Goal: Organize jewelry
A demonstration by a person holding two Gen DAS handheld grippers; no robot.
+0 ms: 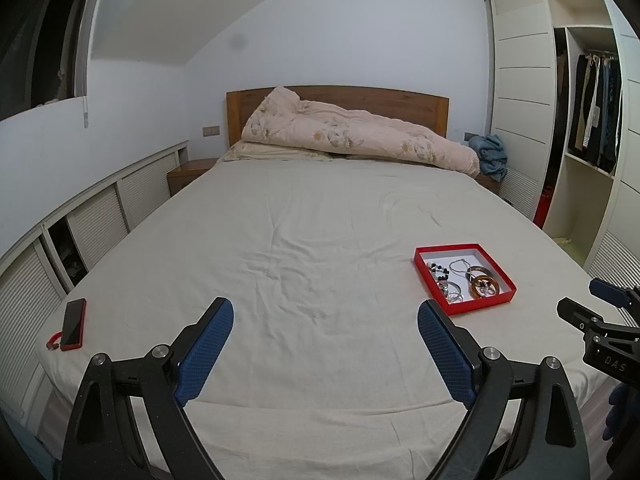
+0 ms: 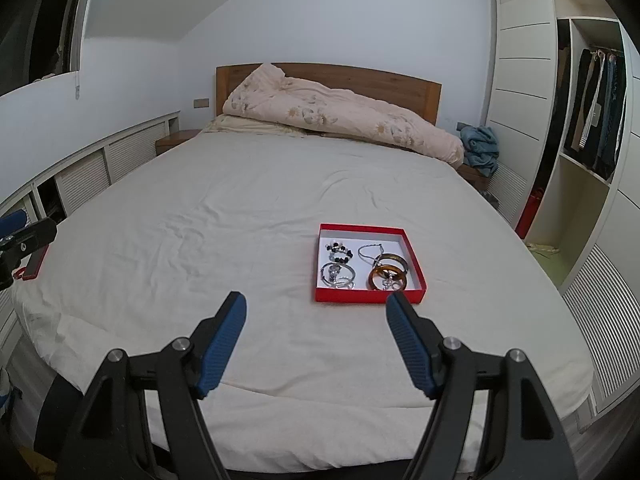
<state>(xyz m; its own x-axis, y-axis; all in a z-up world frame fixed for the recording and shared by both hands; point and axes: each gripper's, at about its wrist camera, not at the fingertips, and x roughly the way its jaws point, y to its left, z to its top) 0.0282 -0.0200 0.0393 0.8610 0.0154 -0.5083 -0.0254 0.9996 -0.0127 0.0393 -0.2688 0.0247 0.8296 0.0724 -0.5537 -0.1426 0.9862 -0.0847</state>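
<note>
A red tray (image 2: 368, 295) with a white floor lies on the bed's near right part; it also shows in the left wrist view (image 1: 484, 306). Inside lie a black-and-white bead bracelet (image 2: 339, 253), silver bangles (image 2: 338, 276), a thin silver chain (image 2: 370, 251) and amber bangles (image 2: 387, 276). My right gripper (image 2: 316, 306) is open and empty, hovering just short of the tray's near edge. My left gripper (image 1: 325, 312) is open and empty over bare sheet, left of the tray. Each gripper shows at the edge of the other's view.
The bed (image 1: 300, 240) has a cream sheet, with a rolled floral duvet (image 1: 360, 132) at the headboard. A red-cased phone (image 1: 74, 324) with a small red item beside it lies at the near left corner. An open wardrobe (image 2: 592, 120) stands to the right; louvred cabinets line the left.
</note>
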